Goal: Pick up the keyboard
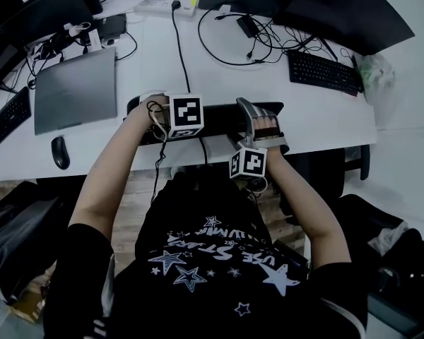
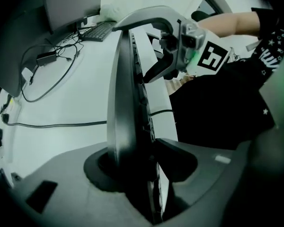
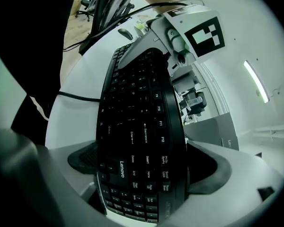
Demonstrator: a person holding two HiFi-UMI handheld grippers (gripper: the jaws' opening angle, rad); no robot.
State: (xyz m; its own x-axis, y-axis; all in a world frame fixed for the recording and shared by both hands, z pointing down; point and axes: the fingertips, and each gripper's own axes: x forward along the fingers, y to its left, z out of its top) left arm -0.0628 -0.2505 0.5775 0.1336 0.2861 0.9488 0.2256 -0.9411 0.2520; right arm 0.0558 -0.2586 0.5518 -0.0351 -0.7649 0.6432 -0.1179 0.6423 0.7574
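Observation:
A black Lenovo keyboard [image 1: 219,115] is held over the near edge of the white desk [image 1: 268,97], one end in each gripper. My left gripper [image 1: 150,116] is shut on its left end; in the left gripper view the keyboard [image 2: 125,103] runs edge-on away from between the jaws [image 2: 142,162], with the right gripper [image 2: 180,46] at its far end. My right gripper [image 1: 261,127] is shut on the right end; in the right gripper view the keys of the keyboard [image 3: 137,126] face the camera between the jaws [image 3: 142,167]. The keyboard's cable [image 1: 178,41] trails across the desk.
A second black keyboard [image 1: 324,71] lies at the back right below a dark monitor [image 1: 318,2]. A closed grey laptop [image 1: 75,88] and a black mouse [image 1: 60,152] sit to the left. Looped cables [image 1: 230,44] and a power strip [image 1: 166,6] lie at the back.

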